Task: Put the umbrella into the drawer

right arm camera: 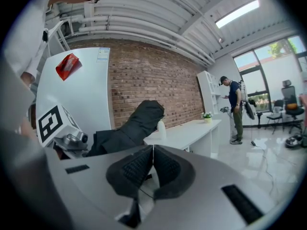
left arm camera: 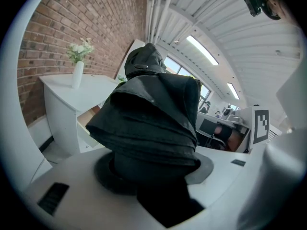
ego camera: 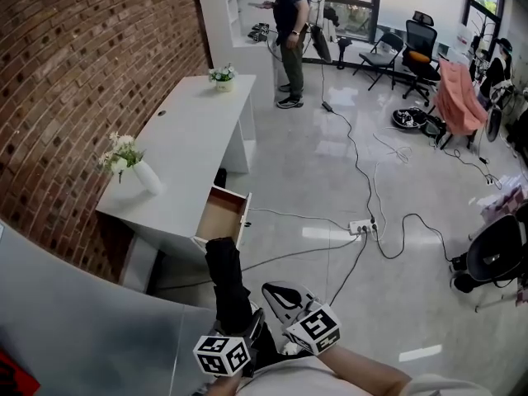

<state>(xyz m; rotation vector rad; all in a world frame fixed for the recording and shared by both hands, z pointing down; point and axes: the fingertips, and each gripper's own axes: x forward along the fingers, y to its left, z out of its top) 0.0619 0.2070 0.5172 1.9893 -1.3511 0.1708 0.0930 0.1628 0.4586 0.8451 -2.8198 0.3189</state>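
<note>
A folded black umbrella (ego camera: 227, 283) stands clamped in the left gripper (ego camera: 241, 324), its far end showing just below the open wooden drawer (ego camera: 224, 214) of a white desk (ego camera: 194, 130) in the head view. The desk runs along a brick wall (ego camera: 82, 64) and carries a white vase of flowers (ego camera: 136, 170) near the drawer end and a small potted plant (ego camera: 222, 77) at the far end. Cables and a power strip (ego camera: 361, 228) trail across the glossy grey floor (ego camera: 313, 180); a person (ego camera: 290, 40) stands by white shelving, with office chairs (ego camera: 419, 52) near the windows. The left gripper angles downward with the umbrella leaning away from it. The right gripper (ego camera: 285, 299) sits just beside it, nearly level, its pads (right arm camera: 139, 164) pressed together on nothing.
</note>
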